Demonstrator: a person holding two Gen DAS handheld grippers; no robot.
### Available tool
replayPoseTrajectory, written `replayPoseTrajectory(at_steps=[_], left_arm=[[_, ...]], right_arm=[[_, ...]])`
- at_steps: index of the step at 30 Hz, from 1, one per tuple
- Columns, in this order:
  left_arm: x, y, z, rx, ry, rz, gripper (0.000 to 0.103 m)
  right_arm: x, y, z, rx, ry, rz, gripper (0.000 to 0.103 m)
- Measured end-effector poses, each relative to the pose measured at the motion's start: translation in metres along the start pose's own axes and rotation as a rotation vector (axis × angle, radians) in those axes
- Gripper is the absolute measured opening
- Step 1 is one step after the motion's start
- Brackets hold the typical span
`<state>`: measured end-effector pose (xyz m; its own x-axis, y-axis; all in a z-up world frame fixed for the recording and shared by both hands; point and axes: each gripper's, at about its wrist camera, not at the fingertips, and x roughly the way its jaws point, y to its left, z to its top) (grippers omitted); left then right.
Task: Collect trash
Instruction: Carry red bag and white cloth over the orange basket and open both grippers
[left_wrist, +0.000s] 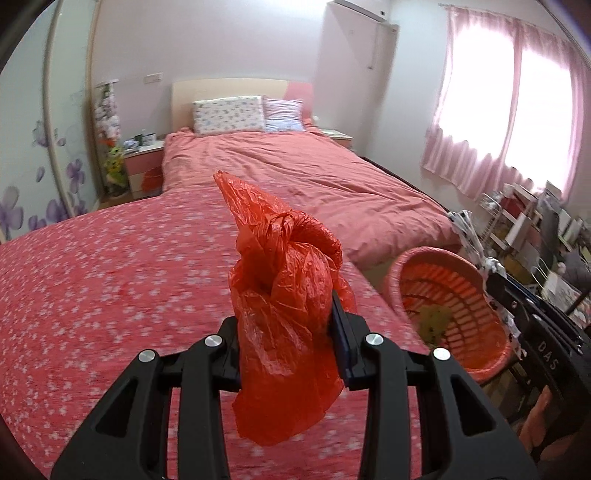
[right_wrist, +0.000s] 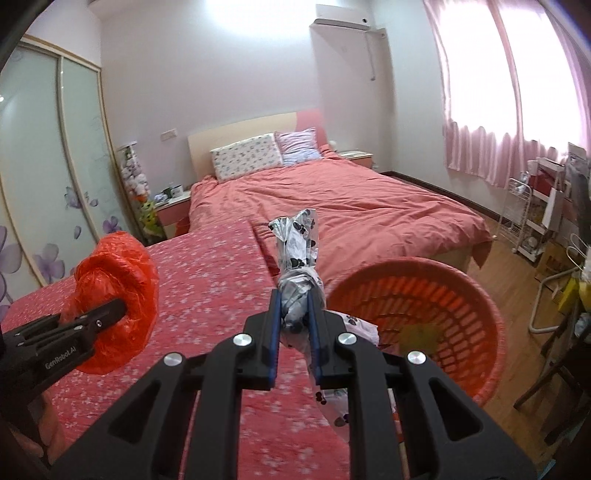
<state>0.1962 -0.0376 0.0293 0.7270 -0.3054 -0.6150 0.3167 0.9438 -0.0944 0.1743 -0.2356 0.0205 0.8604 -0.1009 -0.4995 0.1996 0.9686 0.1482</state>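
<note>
A bed (right_wrist: 354, 206) with a salmon-pink duvet fills the middle of the room in both views; two pillows (right_wrist: 258, 155) lean against its headboard, pink curtains (right_wrist: 491, 92) hang over the bright window, and a sliding wardrobe (right_wrist: 48, 166) printed with purple flowers stands on the other side. In the foreground lies a red cloth dotted with small white blossoms (right_wrist: 207, 280), covering a flat surface whose nature cannot be told.

An orange slatted basket (right_wrist: 461, 314) appears tilted just beyond the edge of the cloth, its mouth toward the cameras; a yellowish scrap (right_wrist: 421, 332) lies inside it. In the left wrist view the basket (left_wrist: 447, 306) is right of the left tool and the right tool crosses in front of its rim.

The left hand-held gripper (left_wrist: 291, 332) pinches a knotted red plastic bag (left_wrist: 288, 295), its fingers partly apart around the bulk of the bag, which rises above the fingers and droops below them, over the cloth. In the right wrist view the same bag (right_wrist: 118, 288) is left of centre, clear of the basket.

The right hand-held gripper (right_wrist: 295, 310) has its blue-lined fingers nearly pressed together on a twisted white bag printed with black paw marks (right_wrist: 299, 266); the bag's neck stands up between the fingers and its tail hangs beneath, just beside the basket rim.
</note>
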Motion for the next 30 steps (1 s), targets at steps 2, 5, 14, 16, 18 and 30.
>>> replayPoseTrajectory(at_steps=[2,5,14,16,18,30], left_arm=[[0.005,-0.014,0.000,0.016,0.005,-0.020,0.036],[0.011,-0.032,-0.001,0.035,0.011,-0.049,0.036],[0.030,-0.078,-0.003,0.077,0.033,-0.119,0.036],[0.034,-0.086,-0.003,0.085,0.037,-0.132,0.036],[0.038,-0.093,-0.004,0.093,0.042,-0.144,0.036],[0.062,-0.132,-0.008,0.140,0.081,-0.209,0.036]], right_arm=[[0.000,-0.013,-0.001,0.015,0.001,-0.014,0.015],[0.002,-0.029,-0.004,0.039,0.005,-0.034,0.015],[0.000,-0.076,-0.011,0.091,-0.011,-0.105,0.015],[0.000,-0.084,-0.011,0.096,-0.013,-0.113,0.015],[0.000,-0.091,-0.011,0.101,-0.014,-0.120,0.015],[0.001,-0.124,-0.012,0.151,-0.028,-0.128,0.015]])
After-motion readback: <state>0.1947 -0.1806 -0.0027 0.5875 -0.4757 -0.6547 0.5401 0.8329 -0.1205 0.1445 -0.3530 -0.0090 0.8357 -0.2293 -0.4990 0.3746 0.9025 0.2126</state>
